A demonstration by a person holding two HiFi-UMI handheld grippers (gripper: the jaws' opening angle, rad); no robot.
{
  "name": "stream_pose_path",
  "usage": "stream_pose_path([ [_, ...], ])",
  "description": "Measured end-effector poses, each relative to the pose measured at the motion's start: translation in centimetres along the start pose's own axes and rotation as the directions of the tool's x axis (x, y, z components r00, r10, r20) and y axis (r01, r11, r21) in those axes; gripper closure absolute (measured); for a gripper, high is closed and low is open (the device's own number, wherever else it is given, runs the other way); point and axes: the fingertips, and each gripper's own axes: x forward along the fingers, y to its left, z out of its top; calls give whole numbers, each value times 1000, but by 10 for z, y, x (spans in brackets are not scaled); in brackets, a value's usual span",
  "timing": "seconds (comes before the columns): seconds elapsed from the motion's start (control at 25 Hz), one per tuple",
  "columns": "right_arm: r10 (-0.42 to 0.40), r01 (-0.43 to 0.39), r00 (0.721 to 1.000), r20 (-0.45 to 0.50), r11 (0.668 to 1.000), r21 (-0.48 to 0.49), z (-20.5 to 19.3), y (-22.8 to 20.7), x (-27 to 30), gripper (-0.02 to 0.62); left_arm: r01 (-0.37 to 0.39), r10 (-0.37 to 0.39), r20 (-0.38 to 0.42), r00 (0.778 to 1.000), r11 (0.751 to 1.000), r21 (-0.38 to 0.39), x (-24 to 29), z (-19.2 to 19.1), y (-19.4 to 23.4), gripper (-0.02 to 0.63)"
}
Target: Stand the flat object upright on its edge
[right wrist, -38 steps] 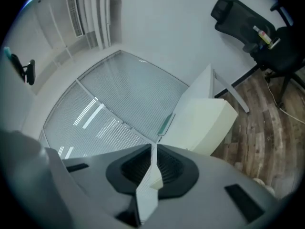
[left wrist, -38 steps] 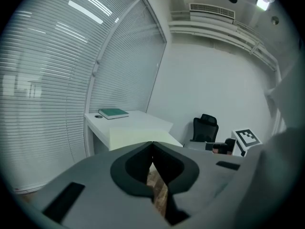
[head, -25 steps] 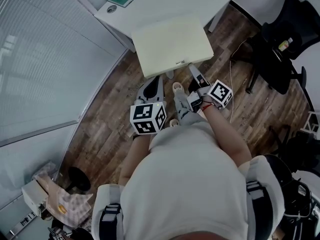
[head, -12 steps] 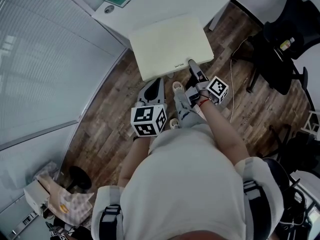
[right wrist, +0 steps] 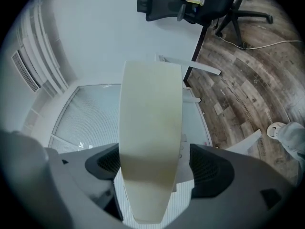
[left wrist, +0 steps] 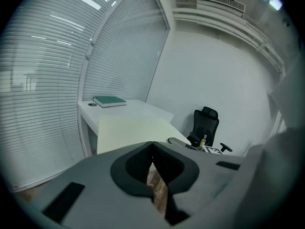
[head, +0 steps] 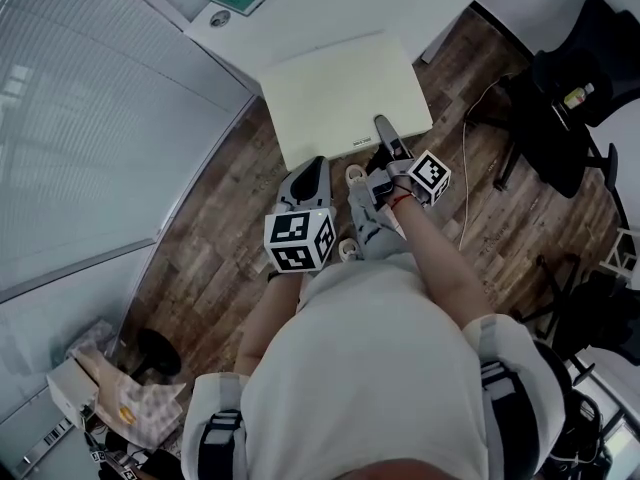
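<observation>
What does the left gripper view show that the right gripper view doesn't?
Only the left gripper view: a green book lying on the white desk, and the left gripper with its jaws together and nothing between them.

Only the right gripper view: the right gripper with its jaws apart on either side of the cream board, and a white cable on the floor.

Both: the cream board, and the black office chair with a small bottle on it.
</observation>
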Motion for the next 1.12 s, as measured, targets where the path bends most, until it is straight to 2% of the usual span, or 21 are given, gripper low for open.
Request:
stream_pose_path([
  [0.4,55,-55,998,-3,998,-22,2,13,21,176,-5,5,-19,1000,1000,-28,11,-1,6,586],
  [0.68,32,-32,999,1,999,2,1,8,31,176,-2,1,-38,999,999,-34,13,-7,10,586],
  [0.92,13,-13,1000,-9,1000,-26,4,5,33,180,-9,8,-44,999,999,-37,11,-10,12,586],
  [0.96,10,-11,1000,-12,999,-30,4,6,33,187,-11,9,-45,999,999,-38,11,-10,13,586],
  [1.04,11,-11,1000,-16,999,-32,4,9,34,246,-12,10,-45,999,999,-41,9,-9,13,586],
  [1.12,14,-15,1000,-20,1000,-28,4,10,35,259,-12,11,-44,999,999,-40,8,-9,14,586],
])
